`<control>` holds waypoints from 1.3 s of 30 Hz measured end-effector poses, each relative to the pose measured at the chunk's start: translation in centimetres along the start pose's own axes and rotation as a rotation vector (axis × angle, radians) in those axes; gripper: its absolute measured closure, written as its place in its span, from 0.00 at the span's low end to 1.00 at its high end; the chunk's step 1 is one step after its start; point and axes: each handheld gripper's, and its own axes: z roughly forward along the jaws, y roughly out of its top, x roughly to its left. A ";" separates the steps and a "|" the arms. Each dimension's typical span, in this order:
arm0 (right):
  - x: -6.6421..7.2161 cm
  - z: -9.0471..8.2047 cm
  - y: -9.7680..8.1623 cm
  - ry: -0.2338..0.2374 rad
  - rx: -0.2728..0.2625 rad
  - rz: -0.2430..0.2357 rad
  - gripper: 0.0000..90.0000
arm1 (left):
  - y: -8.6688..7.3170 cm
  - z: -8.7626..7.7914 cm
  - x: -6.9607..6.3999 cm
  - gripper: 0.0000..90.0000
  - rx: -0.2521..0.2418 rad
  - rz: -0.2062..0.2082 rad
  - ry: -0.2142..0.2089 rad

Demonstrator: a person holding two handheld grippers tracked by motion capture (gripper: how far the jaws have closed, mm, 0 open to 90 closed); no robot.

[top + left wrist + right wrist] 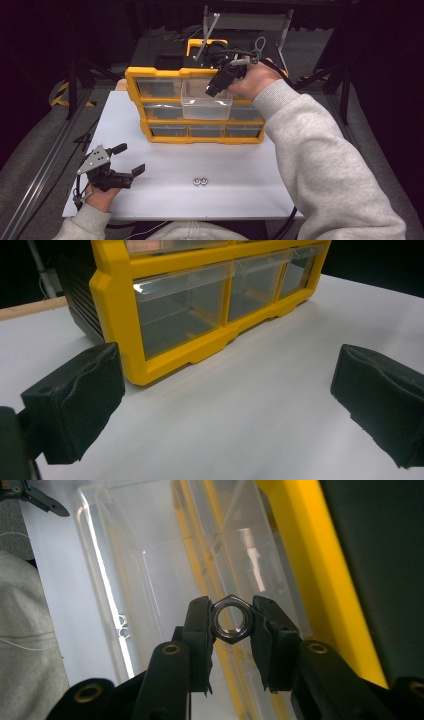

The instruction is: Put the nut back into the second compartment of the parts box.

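A yellow drawer cabinet (pixel 192 74) stands at the back of the white board, its clear top-middle drawer (pixel 206 104) pulled out. My right gripper (pixel 212 92) hangs over that open drawer (pixel 150 570), shut on a metal hex nut (pixel 230 619) held between its jaws. Two more nuts (pixel 200 181) lie together on the board near the front. My left gripper (pixel 131 160) rests at the front left, open and empty, with its black pads (pixel 75 405) wide apart and facing the cabinet's bottom row of drawers (pixel 175 310).
The white board (pixel 165 200) has free surface between the cabinet and the front edge. A metal stand (pixel 207 30) and dark frame rise behind the cabinet. The person's grey sleeve (pixel 320 165) crosses the right side of the board.
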 end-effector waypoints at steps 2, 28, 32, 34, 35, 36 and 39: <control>0.0 0.5 0.0 0.009 0.006 -0.001 0.78 | 0.0 0.0 0.0 0.02 -0.001 -0.001 -0.001; -0.2 2.4 -0.1 0.066 0.063 0.011 0.77 | 0.0 0.0 0.0 0.02 -0.002 -0.002 -0.002; 0.1 2.0 -0.1 0.047 0.043 0.001 0.69 | 0.0 0.0 0.0 0.02 0.001 -0.004 -0.002; 0.2 1.5 -0.1 0.012 0.026 0.001 0.63 | 0.0 0.0 0.0 0.02 -0.001 -0.003 -0.002; 0.2 1.2 -0.1 0.008 0.021 0.000 0.64 | 0.0 0.0 0.0 0.02 0.001 -0.002 -0.002; 0.2 0.8 -0.2 0.000 0.005 -0.001 0.64 | 0.0 0.0 0.0 0.02 0.000 -0.004 -0.003; 0.3 -0.5 -0.7 -0.017 -0.035 -0.001 0.63 | 0.0 -0.1 0.1 0.02 0.001 -0.004 -0.001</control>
